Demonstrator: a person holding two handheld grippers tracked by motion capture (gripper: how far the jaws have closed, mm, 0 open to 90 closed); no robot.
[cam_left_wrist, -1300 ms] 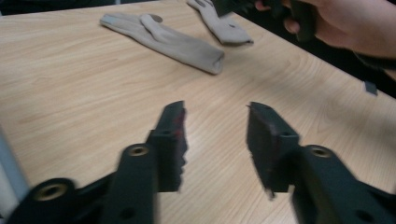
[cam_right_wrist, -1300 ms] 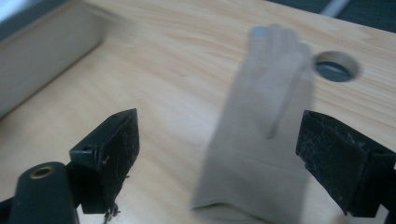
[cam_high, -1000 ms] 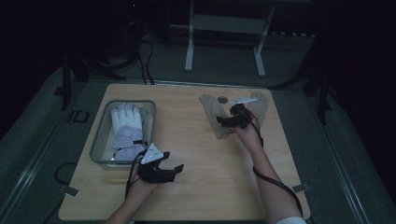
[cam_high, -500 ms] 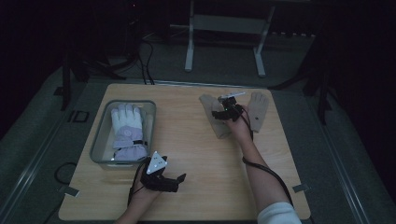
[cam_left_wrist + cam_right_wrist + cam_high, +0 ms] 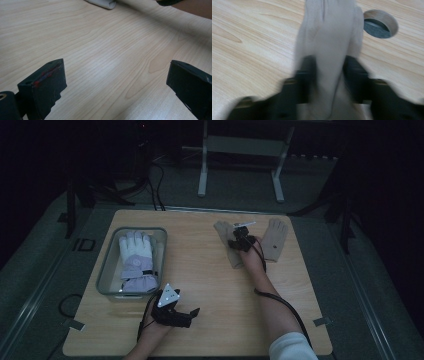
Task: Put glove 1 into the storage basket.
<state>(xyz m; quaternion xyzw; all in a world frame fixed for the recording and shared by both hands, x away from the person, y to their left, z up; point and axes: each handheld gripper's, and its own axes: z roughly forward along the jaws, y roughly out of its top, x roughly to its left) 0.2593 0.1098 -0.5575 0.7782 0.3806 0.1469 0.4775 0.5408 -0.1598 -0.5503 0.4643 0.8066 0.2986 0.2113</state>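
Two beige gloves lie flat at the table's back right. My right gripper (image 5: 239, 240) sits on the left beige glove (image 5: 226, 242), with the other beige glove (image 5: 275, 237) just to its right. In the blurred right gripper view the beige glove (image 5: 332, 37) is pinched between the jaws and my right gripper (image 5: 329, 68) is shut on it. My left gripper (image 5: 191, 315) rests near the table's front edge, open. In the left gripper view my left gripper (image 5: 115, 75) holds nothing, its jaws wide apart over bare wood.
A clear bin (image 5: 106, 275) at the left holds a pair of white and lavender padded gloves (image 5: 135, 260). A round cable hole (image 5: 380, 23) in the table lies just beyond the held glove. The person's right forearm (image 5: 265, 290) crosses the table's right half.
My right gripper has moved left and away from the person along the left beige glove and now pinches it. My left gripper has drifted slightly toward the front edge.
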